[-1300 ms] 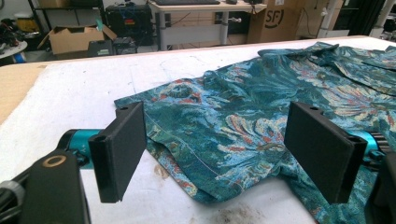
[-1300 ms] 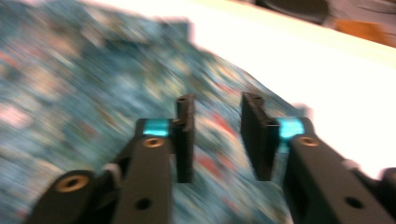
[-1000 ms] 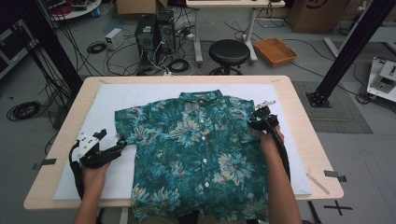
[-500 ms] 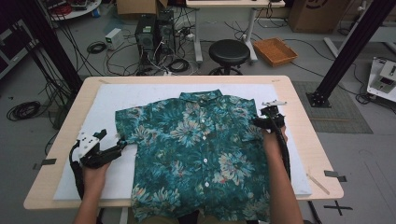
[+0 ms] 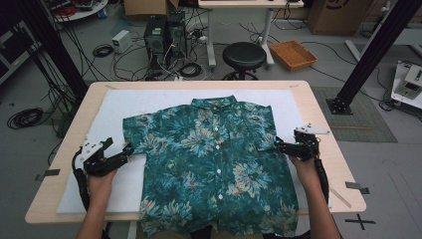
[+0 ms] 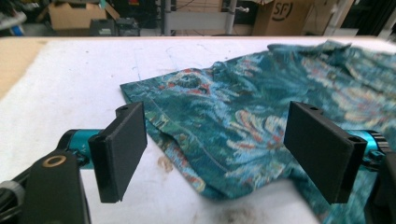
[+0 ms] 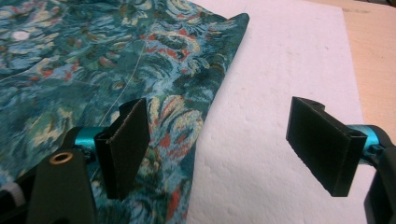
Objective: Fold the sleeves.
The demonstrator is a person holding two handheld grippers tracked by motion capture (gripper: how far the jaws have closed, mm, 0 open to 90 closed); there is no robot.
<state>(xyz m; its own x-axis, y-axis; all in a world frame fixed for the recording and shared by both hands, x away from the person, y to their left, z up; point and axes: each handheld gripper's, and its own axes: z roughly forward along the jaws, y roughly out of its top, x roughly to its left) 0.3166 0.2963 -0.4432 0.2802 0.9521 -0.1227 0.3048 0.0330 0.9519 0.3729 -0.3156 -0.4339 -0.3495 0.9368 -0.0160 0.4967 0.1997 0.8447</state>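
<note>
shirt (image 5: 214, 159) flat between open grippers

Shirt (image 5: 214, 164) on sheet (image 5: 124, 107), on table (image 5: 59, 164)

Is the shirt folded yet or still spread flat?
Spread flat. The shirt lies front up on the white mat, buttoned, both short sleeves out to the sides, collar at the far end, hem over the near edge.

Stool (image 5: 244, 55), PCs (image 5: 161, 37), floor cables (image 5: 104, 50).
</note>
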